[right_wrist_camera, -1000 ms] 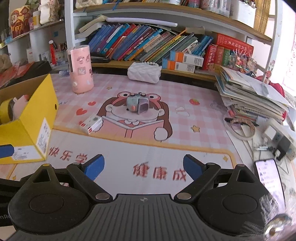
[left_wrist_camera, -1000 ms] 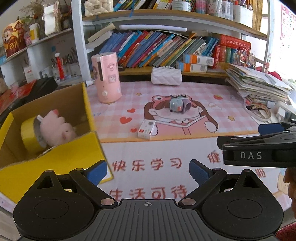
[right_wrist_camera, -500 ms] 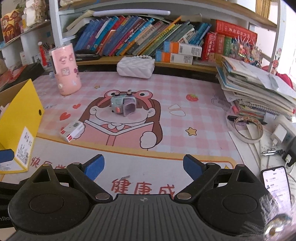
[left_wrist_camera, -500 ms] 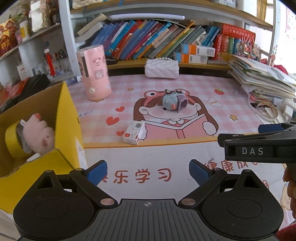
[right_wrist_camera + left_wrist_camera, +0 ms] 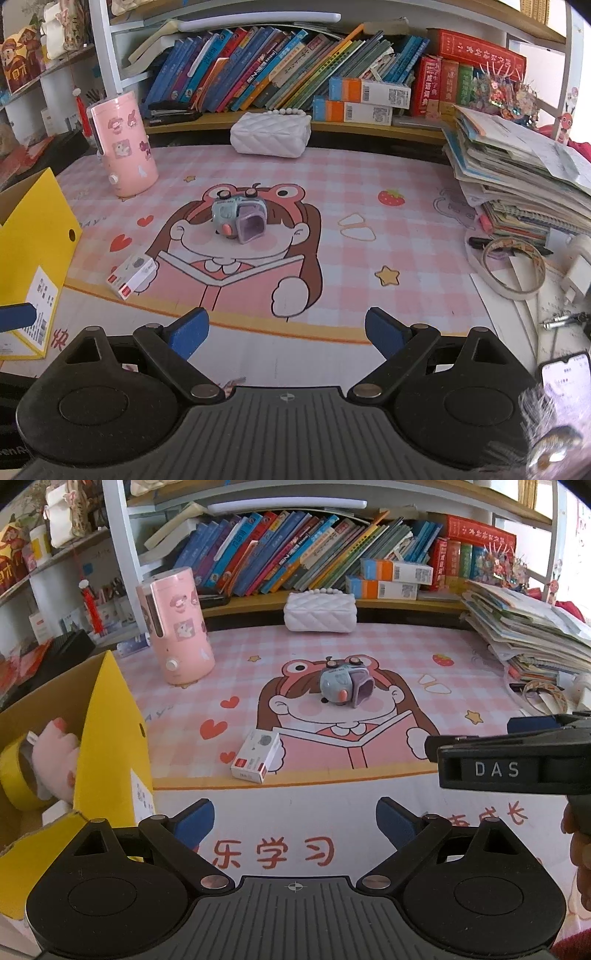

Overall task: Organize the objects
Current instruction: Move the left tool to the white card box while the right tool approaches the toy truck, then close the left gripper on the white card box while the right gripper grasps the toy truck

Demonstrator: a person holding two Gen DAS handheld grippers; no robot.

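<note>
A small grey-blue toy [image 5: 341, 686] [image 5: 238, 218] sits mid-mat on the pink cartoon desk mat [image 5: 424, 657]. A small white and red box [image 5: 256, 755] [image 5: 131, 273] lies nearer, to its left. A yellow cardboard box [image 5: 110, 738] [image 5: 37, 243] at the left holds a pink plush [image 5: 55, 760] and a yellow tape roll [image 5: 14, 771]. My left gripper [image 5: 295, 821] is open and empty, short of the white box. My right gripper [image 5: 286, 332] is open and empty, short of the toy; its side also shows in the left wrist view [image 5: 517, 760].
A pink canister [image 5: 175, 642] and a white quilted pouch [image 5: 319, 611] stand at the back before the bookshelf [image 5: 295, 554]. A stack of papers [image 5: 524, 177], a tape ring [image 5: 513, 266] and a phone [image 5: 565, 376] are at the right.
Both grippers have moved forward and to the right over the mat. The yellow box has slid toward the left edge of both views, and the toy and white box appear closer.
</note>
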